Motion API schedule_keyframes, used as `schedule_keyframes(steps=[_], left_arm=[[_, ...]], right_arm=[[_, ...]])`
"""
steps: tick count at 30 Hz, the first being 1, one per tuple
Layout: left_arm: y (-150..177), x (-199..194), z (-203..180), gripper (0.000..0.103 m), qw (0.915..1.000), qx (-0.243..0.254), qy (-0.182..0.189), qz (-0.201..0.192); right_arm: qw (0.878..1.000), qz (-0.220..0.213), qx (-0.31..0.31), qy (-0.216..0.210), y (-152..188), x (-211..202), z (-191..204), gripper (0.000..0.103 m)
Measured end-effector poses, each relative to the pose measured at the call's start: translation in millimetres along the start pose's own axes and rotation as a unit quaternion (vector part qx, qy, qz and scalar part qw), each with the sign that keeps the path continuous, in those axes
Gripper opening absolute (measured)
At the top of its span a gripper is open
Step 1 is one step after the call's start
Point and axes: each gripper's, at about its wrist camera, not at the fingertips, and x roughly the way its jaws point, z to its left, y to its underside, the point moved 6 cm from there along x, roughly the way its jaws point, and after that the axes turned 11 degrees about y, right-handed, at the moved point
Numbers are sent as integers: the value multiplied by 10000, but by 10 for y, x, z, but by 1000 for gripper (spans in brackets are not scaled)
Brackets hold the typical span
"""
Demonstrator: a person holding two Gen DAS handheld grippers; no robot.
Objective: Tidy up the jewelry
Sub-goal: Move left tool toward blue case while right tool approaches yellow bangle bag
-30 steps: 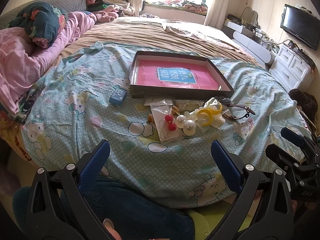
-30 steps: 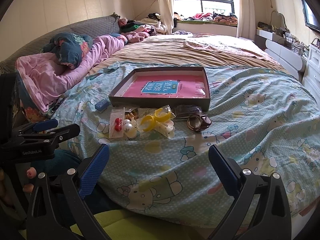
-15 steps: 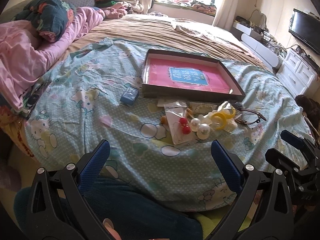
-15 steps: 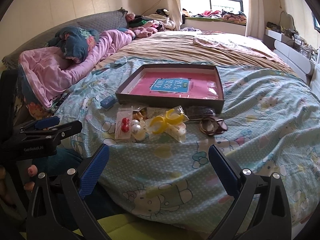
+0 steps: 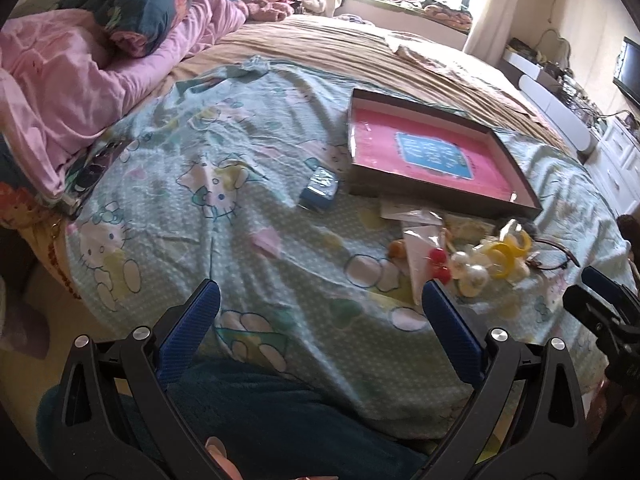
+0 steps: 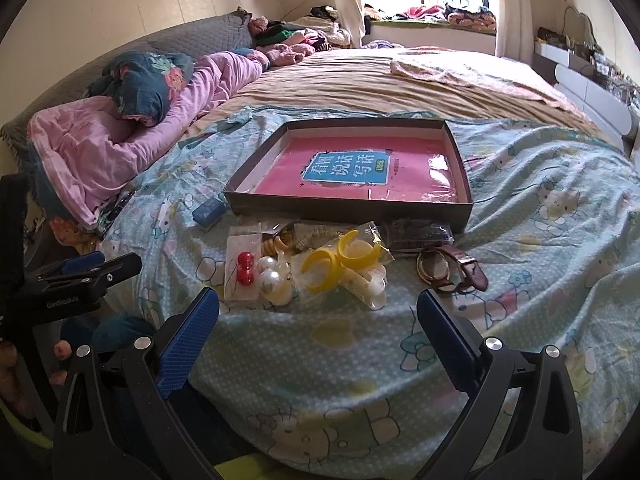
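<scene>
Left hand-held gripper (image 5: 320, 320): spread, empty; has swung left over last second, so jewelry pile (image 5: 468, 256) now sits right of its fingers. Right hand-held gripper (image 6: 318, 322): spread, empty, edged closer; pile (image 6: 316, 266) just ahead, centred. Tray (image 6: 348, 210) behind pile, no jewelry in it. Judgement: right better lined up for first pick; sorting not begun.

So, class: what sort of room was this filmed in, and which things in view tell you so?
A bedroom, most likely: a large bed with a cartoon sheet, a pink quilt heaped near the headboard, and a dresser alongside.
</scene>
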Motion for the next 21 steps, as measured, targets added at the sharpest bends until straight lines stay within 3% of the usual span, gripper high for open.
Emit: schedule_keyframes(steps=[7,21], left_arm=[[-69,233,166,94,9995,-110,-218,209],[-375,816,382,94,9969,-171,-295,716]], right_arm=[[9999,125,77,57,-101,275,-64,99],[9992,363,93,147,-151,665,-146,98]])
